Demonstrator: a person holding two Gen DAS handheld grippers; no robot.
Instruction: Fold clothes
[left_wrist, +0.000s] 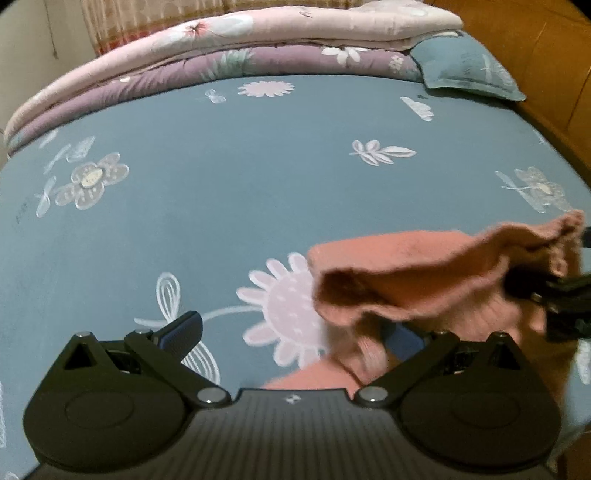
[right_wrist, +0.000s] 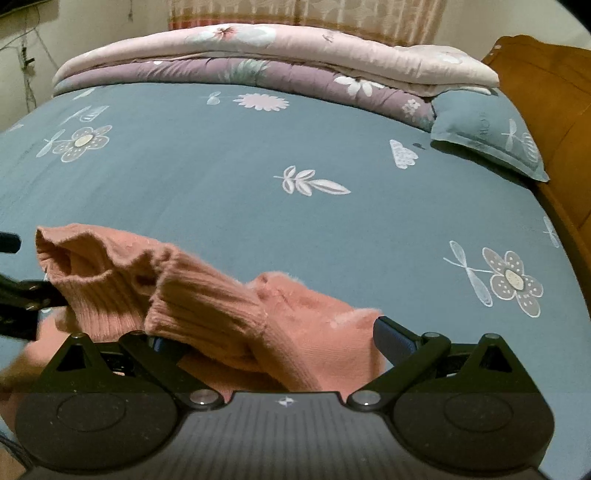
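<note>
Left gripper (left_wrist: 291, 332) jaws are spread wide, nothing pinched between them; pink fabric is draped over the right-hand finger. Right gripper (right_wrist: 269, 336) jaws are also spread wide, with the pink knit sweater (right_wrist: 207, 302) bunched loosely between and over them. The sweater is seen crumpled at the near edge of the bed (right_wrist: 258, 140), ribbed cuff lifted. Folded quilts (right_wrist: 258, 55) are stacked along the far edge, a pillow (right_wrist: 487, 136) at the far right corner.
</note>
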